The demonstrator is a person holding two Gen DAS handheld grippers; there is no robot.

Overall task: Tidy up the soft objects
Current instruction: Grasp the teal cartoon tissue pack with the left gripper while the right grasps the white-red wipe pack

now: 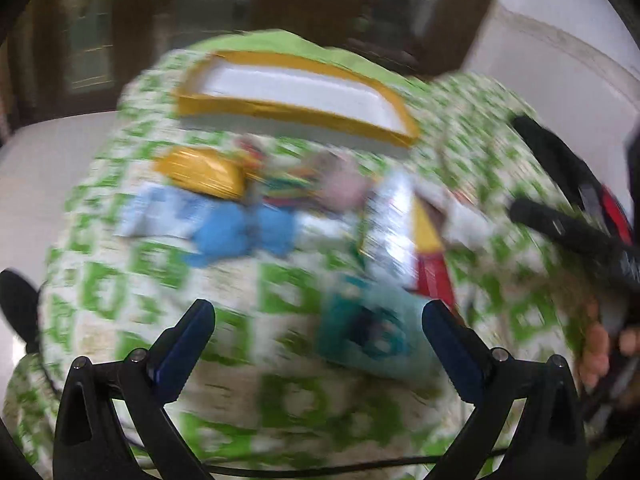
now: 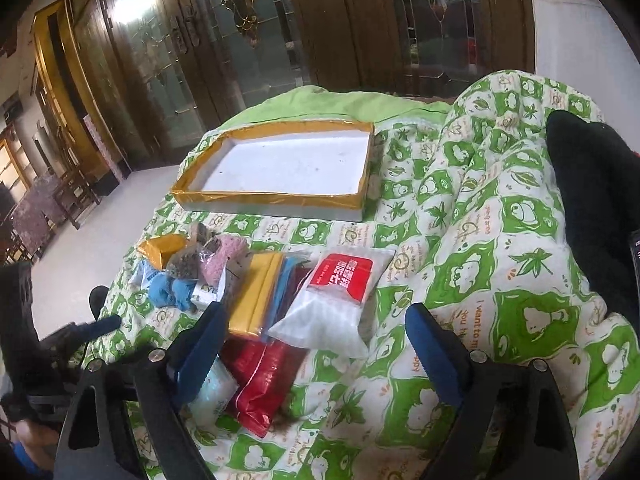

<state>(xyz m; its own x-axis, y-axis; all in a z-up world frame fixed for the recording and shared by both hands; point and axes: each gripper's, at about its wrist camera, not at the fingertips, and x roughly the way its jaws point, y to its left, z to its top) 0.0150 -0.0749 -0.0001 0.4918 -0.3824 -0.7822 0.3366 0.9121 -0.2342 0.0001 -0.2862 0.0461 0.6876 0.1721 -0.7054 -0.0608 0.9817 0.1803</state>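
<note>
Right gripper (image 2: 312,328) jaws wide, empty | left gripper (image 1: 318,330) wide, empty | white pouch (image 2: 332,304) long axis toward tray (image 2: 200,196) | left view blurred

Counts, all relative to the gold-rimmed white tray (image 2: 276,168):
- 1 tray, nothing in it.
- 1 clear bag with red label (image 2: 340,288), in front of the tray.
- 1 yellow pack (image 2: 256,296), just left of that bag.
- 1 red packet (image 2: 264,376), nearer the camera than the bag.
- 1 gold pouch (image 2: 160,250), front-left of the tray.
- 1 pink pouch (image 2: 224,256) beside the gold one.
- 1 blue soft item (image 2: 168,292), nearer still.

The rest of the pile was too cluttered to count.
</note>
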